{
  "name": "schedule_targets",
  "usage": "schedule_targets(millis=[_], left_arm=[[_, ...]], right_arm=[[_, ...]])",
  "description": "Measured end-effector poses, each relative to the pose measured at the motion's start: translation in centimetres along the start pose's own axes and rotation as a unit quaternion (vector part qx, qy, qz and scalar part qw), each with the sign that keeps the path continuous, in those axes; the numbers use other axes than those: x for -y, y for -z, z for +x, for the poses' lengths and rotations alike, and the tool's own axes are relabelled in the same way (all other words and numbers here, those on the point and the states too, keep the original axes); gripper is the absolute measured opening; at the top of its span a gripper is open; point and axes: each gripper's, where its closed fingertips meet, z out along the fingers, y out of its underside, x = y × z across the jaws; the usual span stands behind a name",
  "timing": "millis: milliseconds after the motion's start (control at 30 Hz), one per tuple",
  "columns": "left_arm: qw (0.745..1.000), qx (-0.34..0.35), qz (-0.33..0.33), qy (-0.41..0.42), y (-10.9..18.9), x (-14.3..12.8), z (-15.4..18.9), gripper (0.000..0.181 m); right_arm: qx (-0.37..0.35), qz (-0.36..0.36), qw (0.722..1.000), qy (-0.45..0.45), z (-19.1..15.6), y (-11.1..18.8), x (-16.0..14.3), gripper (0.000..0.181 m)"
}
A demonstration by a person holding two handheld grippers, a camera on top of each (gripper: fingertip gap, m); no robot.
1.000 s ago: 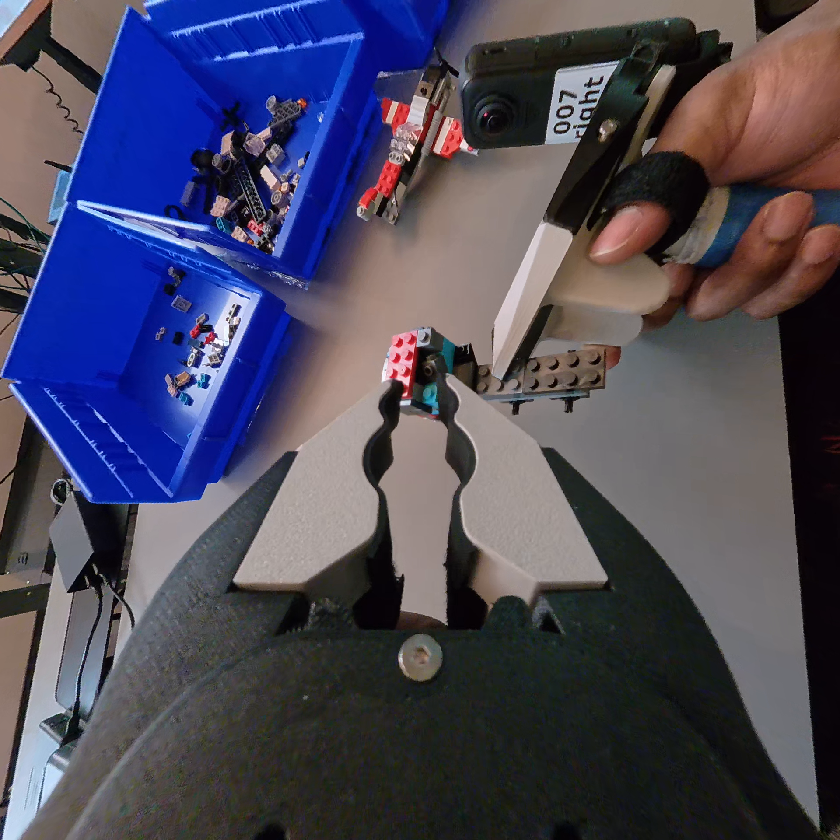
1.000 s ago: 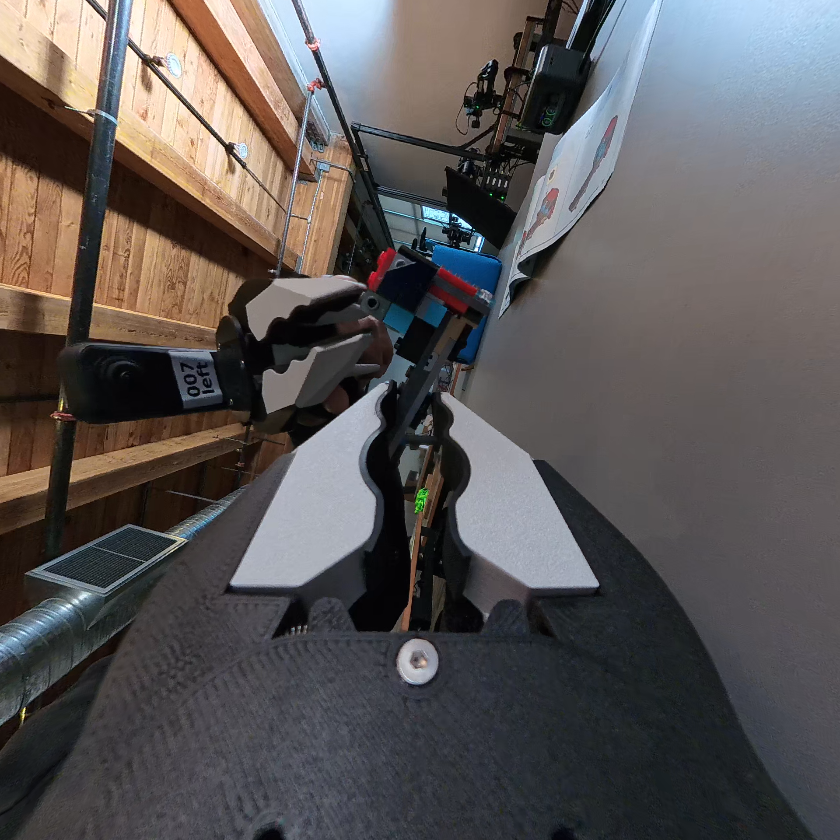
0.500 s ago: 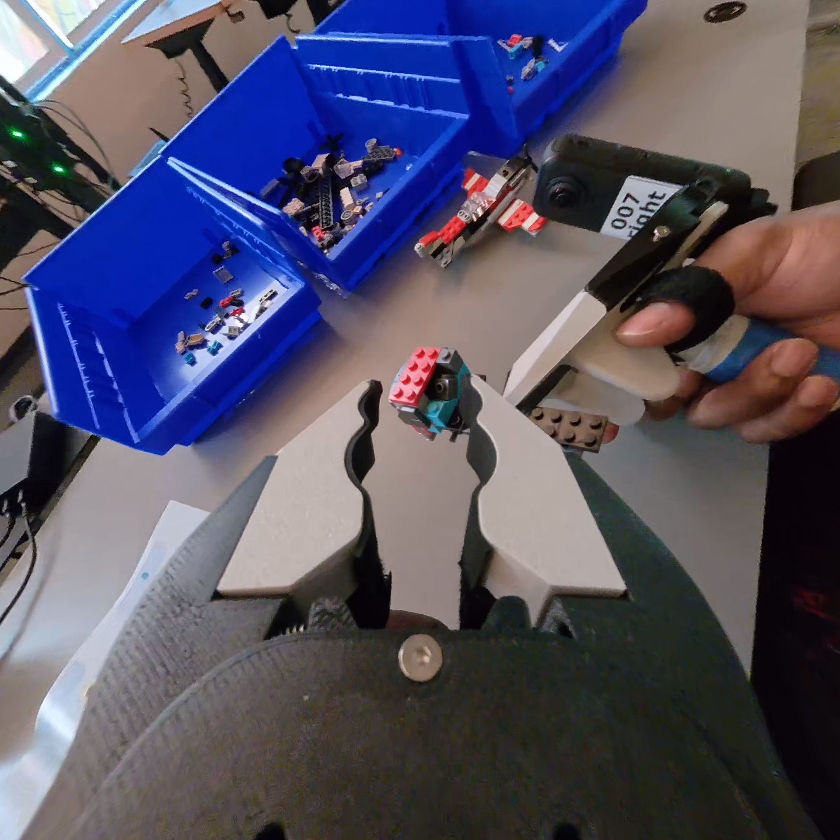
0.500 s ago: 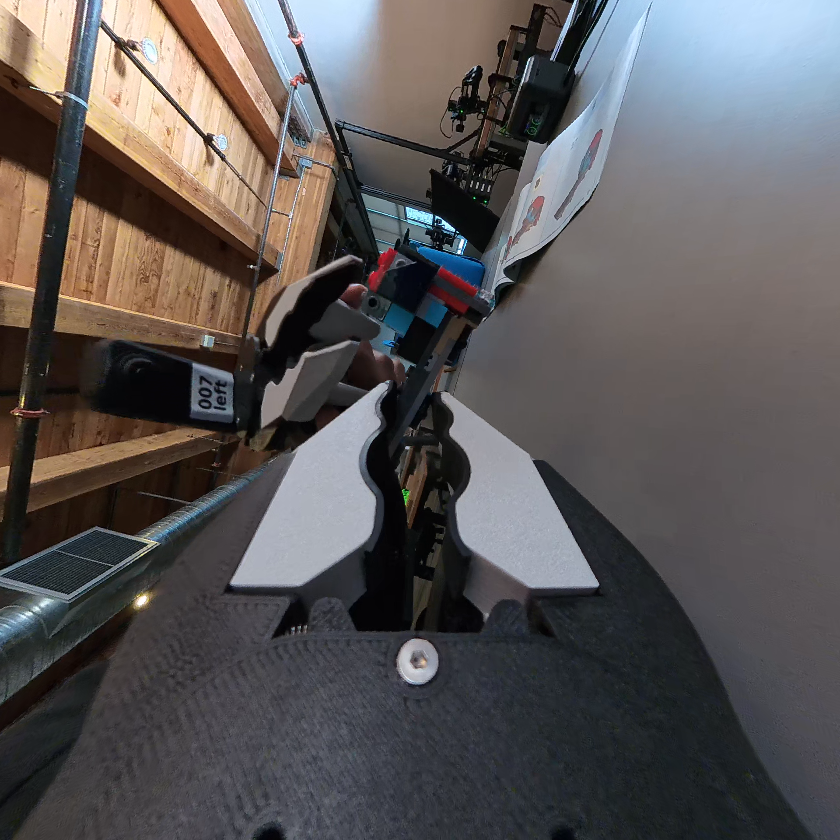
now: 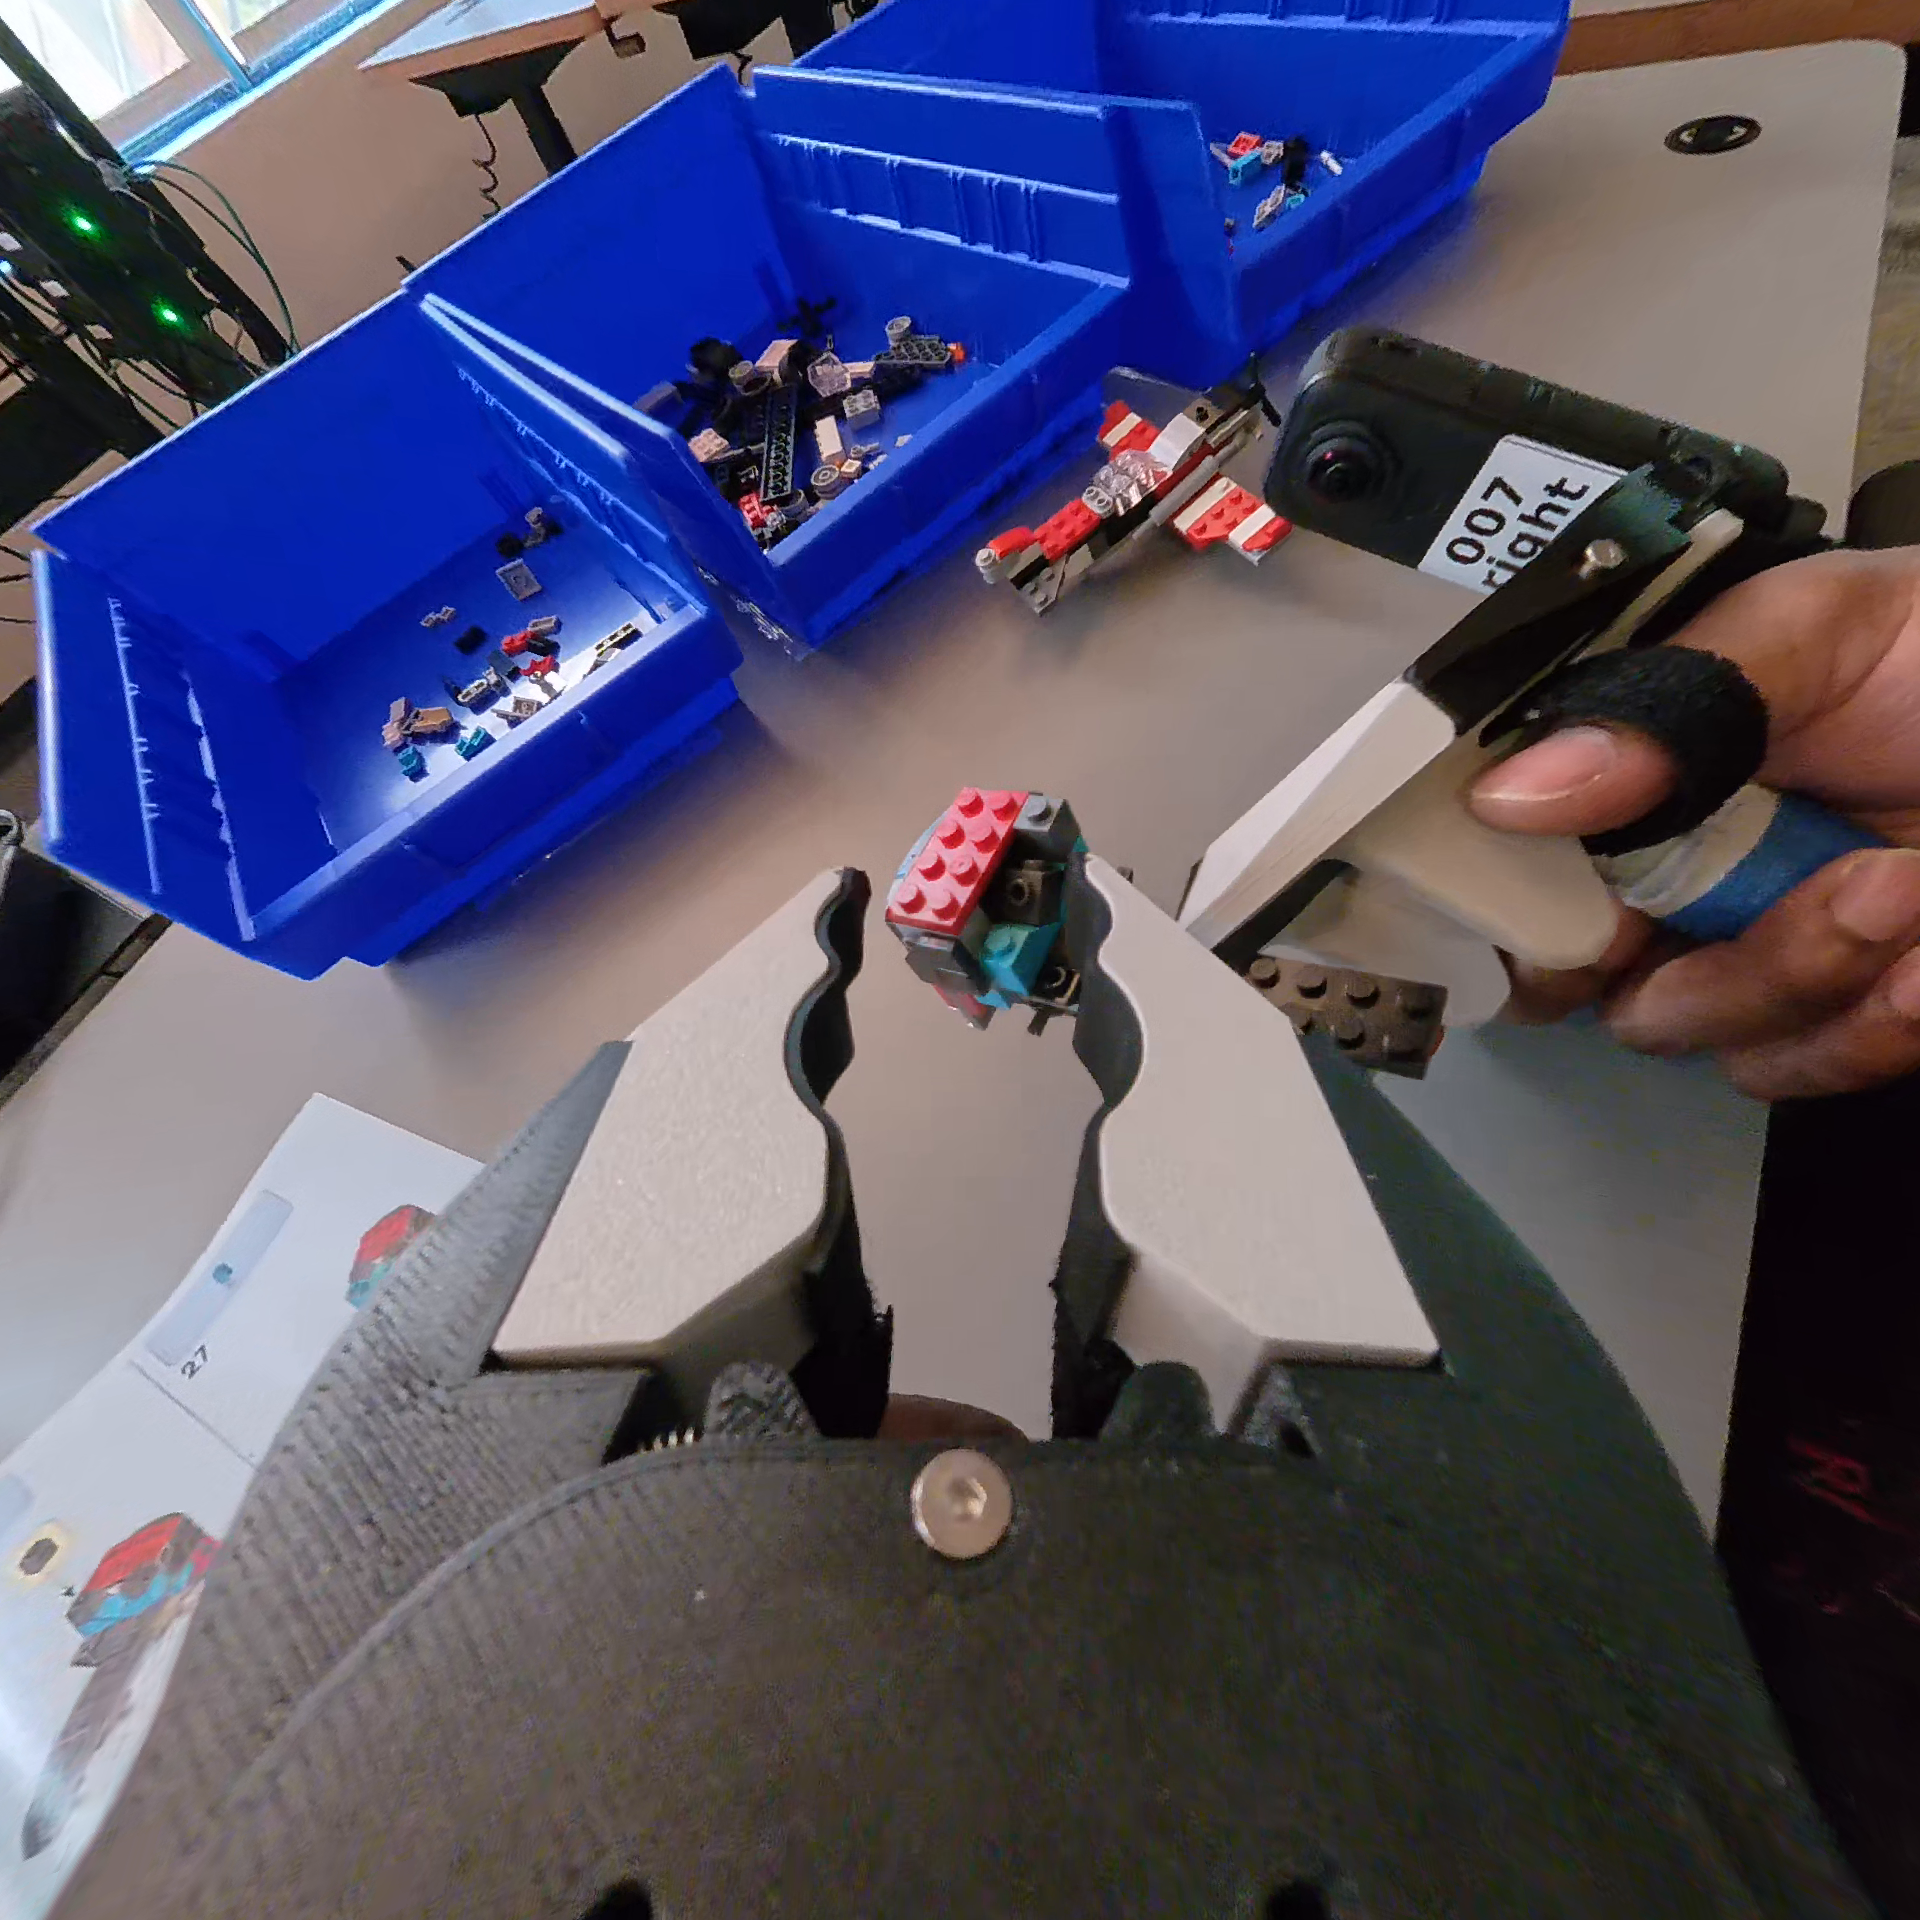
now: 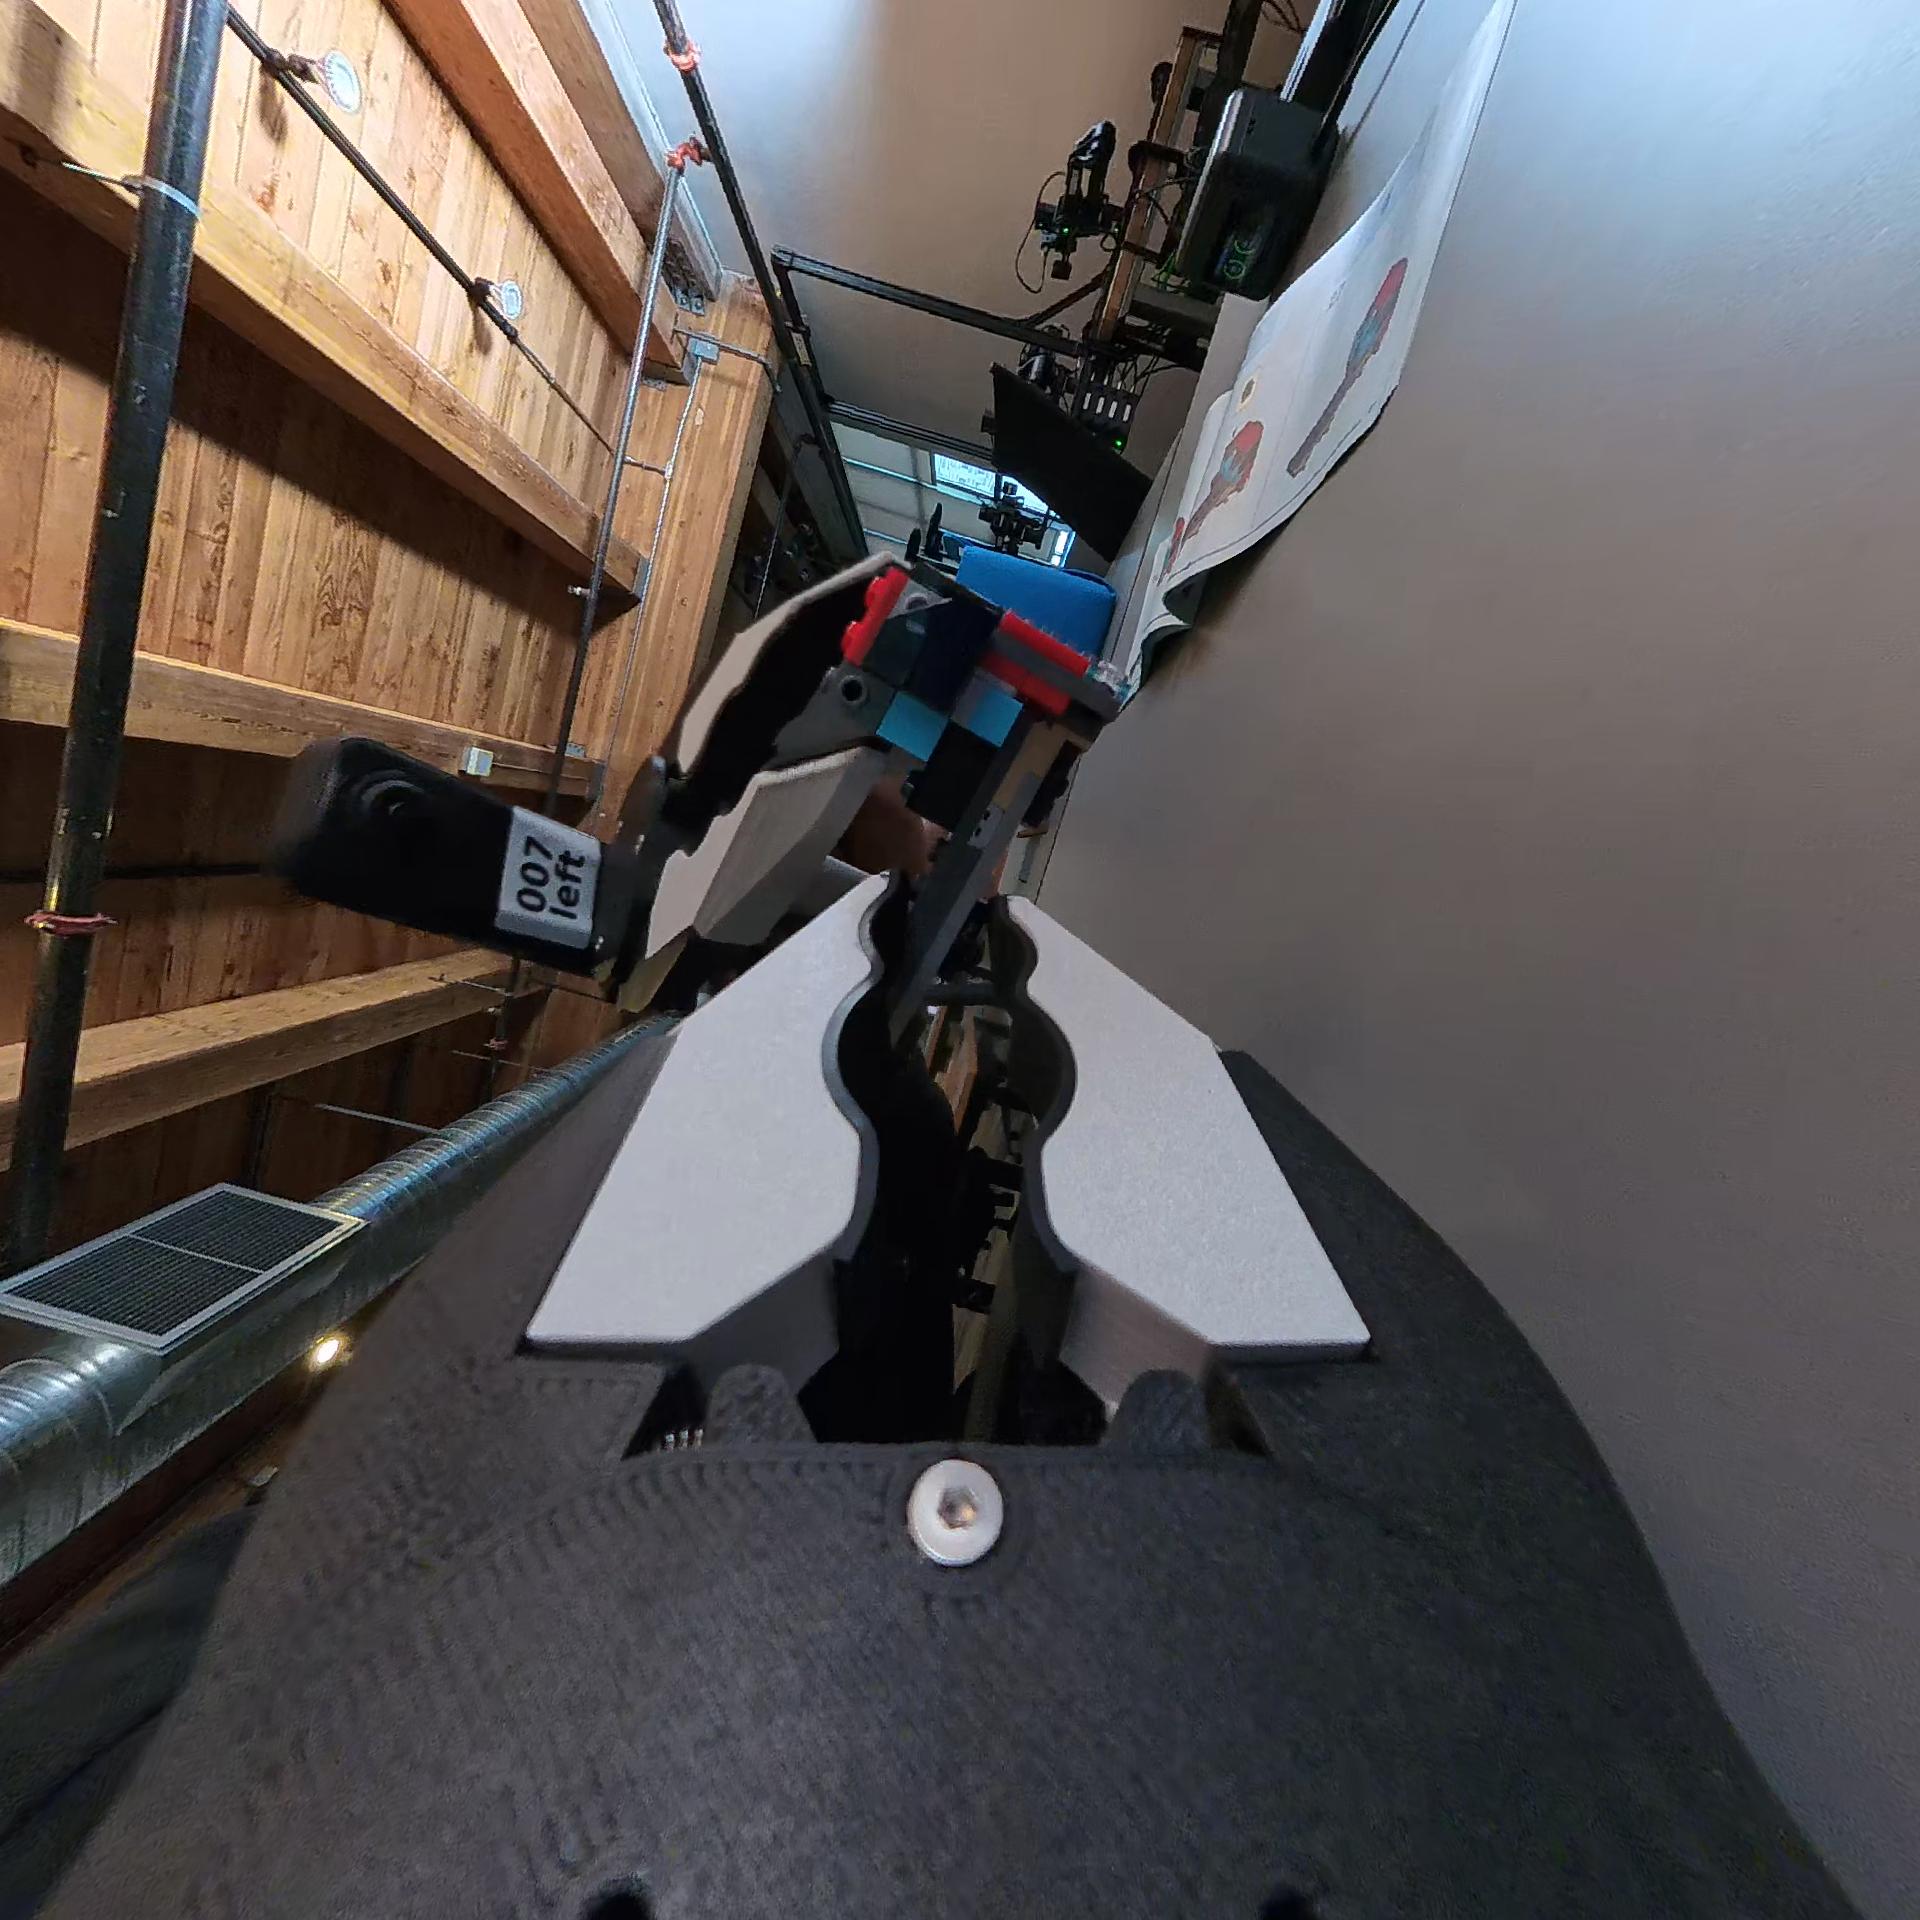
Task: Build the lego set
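Observation:
A lego assembly with a red, dark grey and teal block head (image 5: 971, 899) sits on the end of a dark studded plate (image 5: 1345, 1006). My right gripper (image 6: 948, 914) is shut on that plate (image 6: 961, 868) and holds the assembly above the grey table (image 5: 1558, 1195). It also shows in the left wrist view (image 5: 1299, 862), held by a hand. My left gripper (image 5: 971, 894) is open, with its fingers on either side of the block head. In the right wrist view the left gripper (image 6: 790, 727) sits beside the head (image 6: 966, 665).
Three blue bins stand at the back left: a near one (image 5: 156, 727), a middle one (image 5: 935, 260) and a far one (image 5: 1351, 62), all with loose pieces. A red and white lego plane (image 5: 1143, 499) lies by them. An instruction sheet (image 5: 156, 1403) lies at the near left.
My left gripper was shut on the block head and has opened and let go. It has also tilted, so more of the bins and the sheet show. The right gripper still holds the plate.

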Motion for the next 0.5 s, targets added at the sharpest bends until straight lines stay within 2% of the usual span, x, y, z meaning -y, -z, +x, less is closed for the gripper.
schedule_targets(millis=[500], left_arm=[[0.999, -0.005, 0.02, 0.03, 0.77, -0.19, -0.48, 0.038]], right_arm=[[0.002, 0.001, 1.0, -0.004, 0.01, -0.05, -0.01, 0.013]])
